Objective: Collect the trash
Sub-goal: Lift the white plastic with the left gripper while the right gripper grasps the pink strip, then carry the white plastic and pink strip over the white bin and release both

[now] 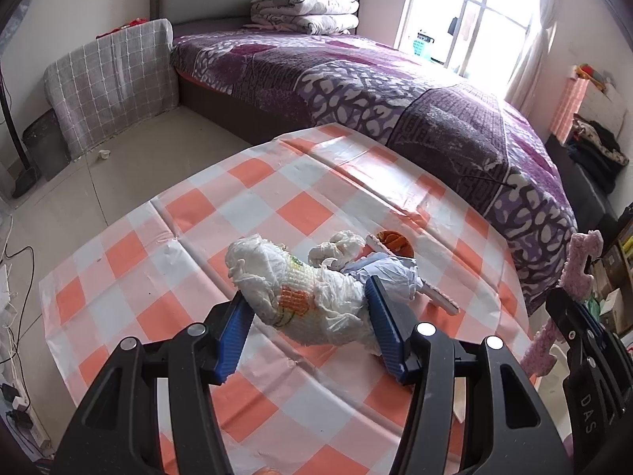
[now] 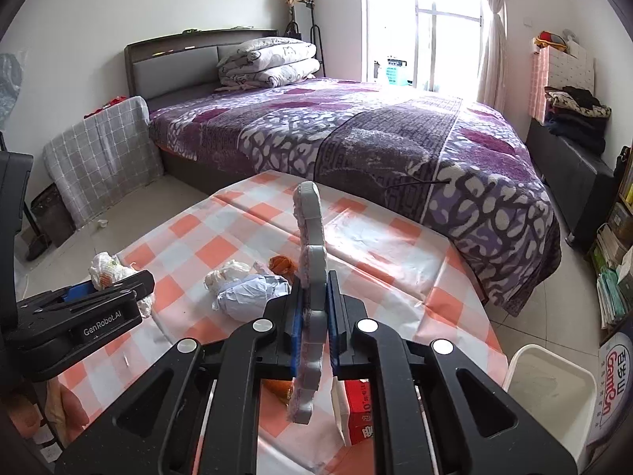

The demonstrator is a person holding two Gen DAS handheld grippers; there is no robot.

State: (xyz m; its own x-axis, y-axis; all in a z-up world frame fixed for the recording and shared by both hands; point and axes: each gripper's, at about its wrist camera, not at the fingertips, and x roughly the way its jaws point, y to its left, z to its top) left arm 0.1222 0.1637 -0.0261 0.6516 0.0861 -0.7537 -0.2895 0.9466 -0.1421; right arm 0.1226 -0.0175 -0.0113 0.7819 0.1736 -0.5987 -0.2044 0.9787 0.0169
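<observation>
My left gripper (image 1: 308,312) is shut on a crumpled white wad (image 1: 300,289) with an orange print, its blue pads pressing both sides just above the checked tablecloth (image 1: 277,182). Behind the wad lie a tissue wad (image 1: 336,247), a blue-white crumpled paper (image 1: 391,273), an orange peel (image 1: 395,243) and a white stick (image 1: 439,297). My right gripper (image 2: 314,289) is shut on a flat foam strip (image 2: 310,245), pink and fuzzy on one side and grey on the other, held upright over the table. In the left wrist view, this gripper (image 1: 575,308) and the strip (image 1: 581,261) sit at the right edge.
A white bin (image 2: 550,376) stands on the floor at the table's right corner. A red box (image 2: 358,407) lies on the table under my right gripper. A bed with a purple cover (image 2: 356,130) runs along the table's far side. Shelves and stacked clothes (image 2: 573,111) line the right wall.
</observation>
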